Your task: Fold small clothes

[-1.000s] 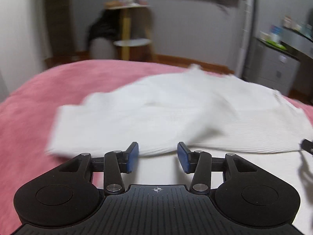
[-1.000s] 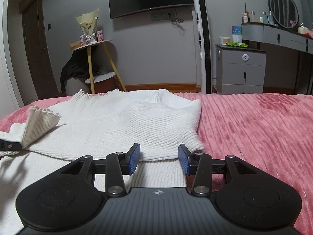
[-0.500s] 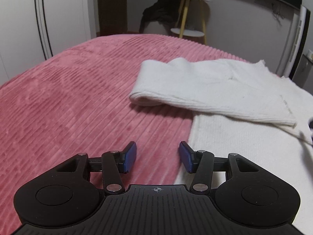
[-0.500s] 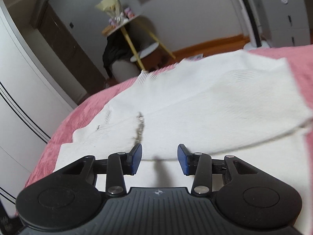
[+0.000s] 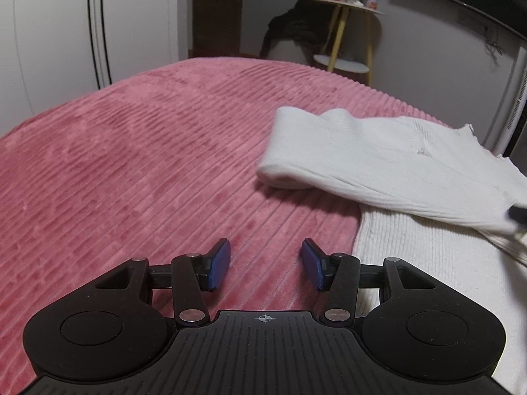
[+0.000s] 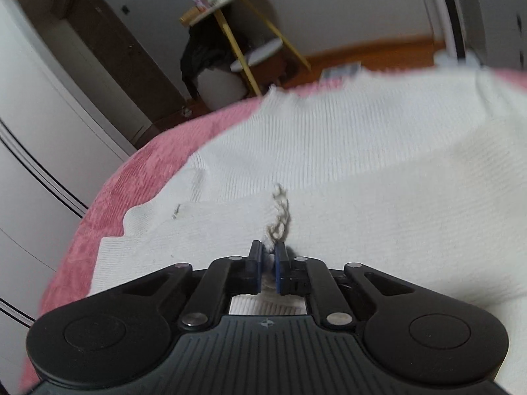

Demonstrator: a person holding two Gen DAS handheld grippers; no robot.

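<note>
White ribbed sweater (image 6: 378, 171) lies spread on the pink ribbed bedspread (image 5: 148, 164), toward the bed's right side in the left wrist view. One sleeve (image 5: 346, 168) is folded across the body of the garment, its rounded fold end resting on the bedspread near the sweater's left edge.

Right hand-held gripper (image 6: 268, 256): jaws have just been closing and now stand nearly together, pinching the frilled cuff (image 6: 279, 217) of the sleeve between the blue pads. Cuff fabric bunches up just ahead of the fingertips. View is motion-blurred.

Left hand-held gripper (image 5: 266, 263): jaws apart, nothing between the pads, poised over bare bedspread just beside the sweater's left edge, not touching the cloth.

Beyond the bed's far edge: a small round side table (image 5: 349, 6) on yellow legs with dark clothing (image 5: 293, 29) draped beside it, and white wardrobe doors (image 5: 66, 33) at left.
</note>
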